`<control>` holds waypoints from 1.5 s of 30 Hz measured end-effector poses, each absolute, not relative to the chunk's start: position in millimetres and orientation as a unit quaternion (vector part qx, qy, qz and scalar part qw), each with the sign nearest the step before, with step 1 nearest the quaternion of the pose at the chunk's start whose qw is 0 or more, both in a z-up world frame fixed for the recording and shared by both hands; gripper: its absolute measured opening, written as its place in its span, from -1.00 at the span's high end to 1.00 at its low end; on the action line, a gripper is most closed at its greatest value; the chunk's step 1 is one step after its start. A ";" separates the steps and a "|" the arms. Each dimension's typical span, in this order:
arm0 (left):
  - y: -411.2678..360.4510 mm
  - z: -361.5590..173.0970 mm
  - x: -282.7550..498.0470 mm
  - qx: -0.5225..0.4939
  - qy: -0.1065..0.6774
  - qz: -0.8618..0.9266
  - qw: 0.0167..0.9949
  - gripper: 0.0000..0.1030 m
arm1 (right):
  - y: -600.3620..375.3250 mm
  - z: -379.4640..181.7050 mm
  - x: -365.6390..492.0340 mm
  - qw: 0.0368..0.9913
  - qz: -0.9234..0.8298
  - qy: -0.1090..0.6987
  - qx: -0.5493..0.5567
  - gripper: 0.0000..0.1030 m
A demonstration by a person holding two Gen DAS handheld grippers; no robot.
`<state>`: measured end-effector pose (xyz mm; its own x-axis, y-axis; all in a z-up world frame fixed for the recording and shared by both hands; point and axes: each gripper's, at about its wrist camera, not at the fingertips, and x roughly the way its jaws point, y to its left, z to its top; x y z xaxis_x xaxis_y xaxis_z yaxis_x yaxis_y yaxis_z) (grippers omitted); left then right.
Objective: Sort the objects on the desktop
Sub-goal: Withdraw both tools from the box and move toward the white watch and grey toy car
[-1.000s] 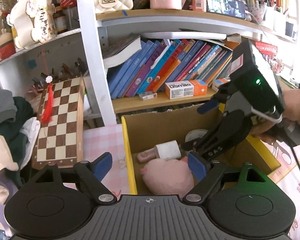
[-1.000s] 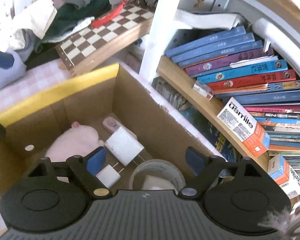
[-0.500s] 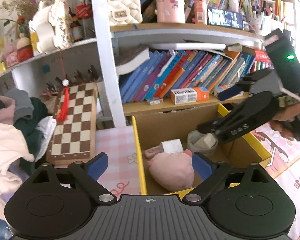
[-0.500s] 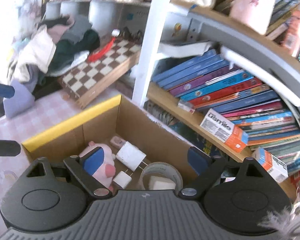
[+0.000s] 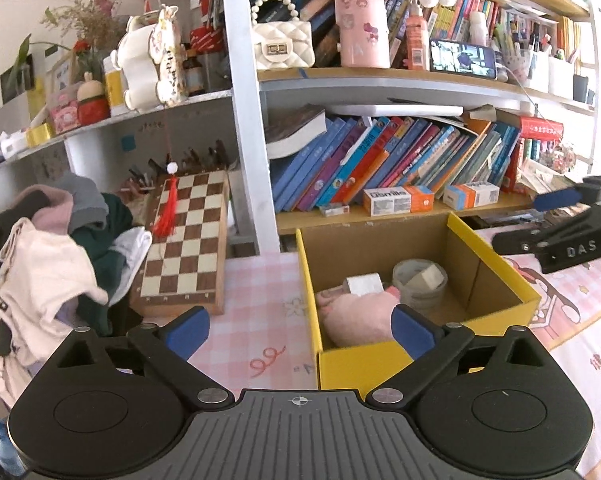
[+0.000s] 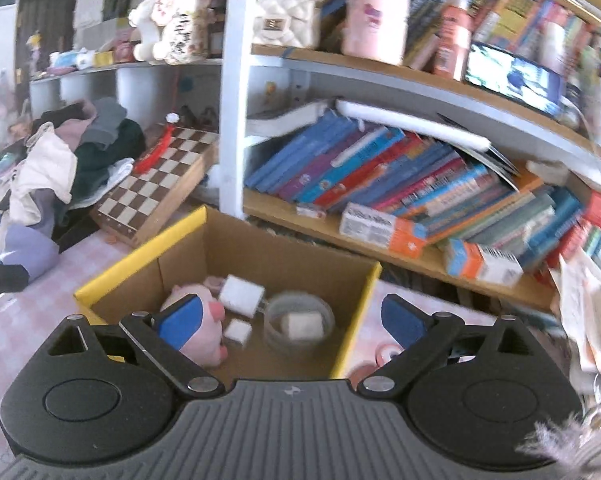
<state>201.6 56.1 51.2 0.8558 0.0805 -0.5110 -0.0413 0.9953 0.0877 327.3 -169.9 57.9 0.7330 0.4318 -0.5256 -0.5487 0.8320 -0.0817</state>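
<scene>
A yellow-edged cardboard box (image 5: 496, 276) (image 6: 140, 258) stands on the pink checked desk below the bookshelf. Inside lie a pink plush toy (image 5: 356, 314) (image 6: 204, 314), a white charger (image 5: 364, 283) (image 6: 242, 294), a small white plug (image 6: 238, 330) and a tape roll (image 5: 419, 280) (image 6: 300, 322) with a white block in it. My left gripper (image 5: 300, 330) is open and empty, at the box's near left corner. My right gripper (image 6: 290, 318) is open and empty, above the box's near side; it shows at the right edge of the left wrist view (image 5: 560, 220).
A chessboard (image 5: 186, 240) (image 6: 160, 176) leans by the shelf post. A pile of clothes (image 5: 48, 256) (image 6: 64, 164) lies at the left. Leaning books (image 5: 380, 160) and small cartons (image 5: 398, 200) fill the shelf behind the box.
Both grippers have drawn back and up from the box. The right gripper has moved out of the box to the right, open and empty throughout.
</scene>
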 end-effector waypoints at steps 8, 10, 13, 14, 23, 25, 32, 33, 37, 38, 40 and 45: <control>53.1 41.4 172.6 0.035 0.275 0.024 0.960 -0.92 | -183.2 38.7 283.7 0.927 0.231 0.279 -0.100 -0.89; 51.0 37.5 165.7 0.036 0.280 0.019 0.959 -0.92 | -183.3 34.7 270.8 0.927 0.226 0.283 -0.097 -0.90; 47.9 32.0 154.7 0.035 0.287 0.013 0.957 -0.92 | -181.3 28.1 251.8 0.927 0.218 0.290 -0.096 -0.91; 47.1 30.4 151.0 0.034 0.289 0.011 0.957 -0.92 | -180.2 25.5 245.4 0.927 0.215 0.291 -0.097 -0.92; 40.1 6.6 118.8 0.038 0.307 0.017 0.951 -0.93 | -164.1 -5.3 192.9 0.928 0.185 0.301 -0.118 -0.94; 39.2 1.9 112.3 0.039 0.310 0.016 0.950 -0.93 | -159.9 -12.1 182.4 0.927 0.183 0.306 -0.120 -0.94; 38.6 -12.5 95.7 0.034 0.324 0.012 0.945 -0.93 | -150.0 -26.0 158.9 0.921 0.180 0.327 -0.109 -0.94; 38.2 -14.1 94.5 0.033 0.326 0.011 0.945 -0.93 | -148.9 -27.7 156.1 0.921 0.180 0.329 -0.107 -0.94; 35.0 -20.2 90.0 0.035 0.332 0.011 0.942 -0.93 | -146.5 -34.5 146.8 0.920 0.178 0.335 -0.098 -0.94; 33.8 -21.8 89.2 0.036 0.334 0.010 0.942 -0.93 | -146.0 -36.6 145.0 0.919 0.179 0.338 -0.097 -0.94; 31.5 -24.8 87.7 0.039 0.338 0.010 0.940 -0.93 | -144.5 -40.4 142.1 0.917 0.180 0.342 -0.099 -0.94; 26.0 -31.8 84.1 0.046 0.347 0.007 0.937 -0.93 | -143.6 -45.5 139.6 0.913 0.180 0.350 -0.105 -0.94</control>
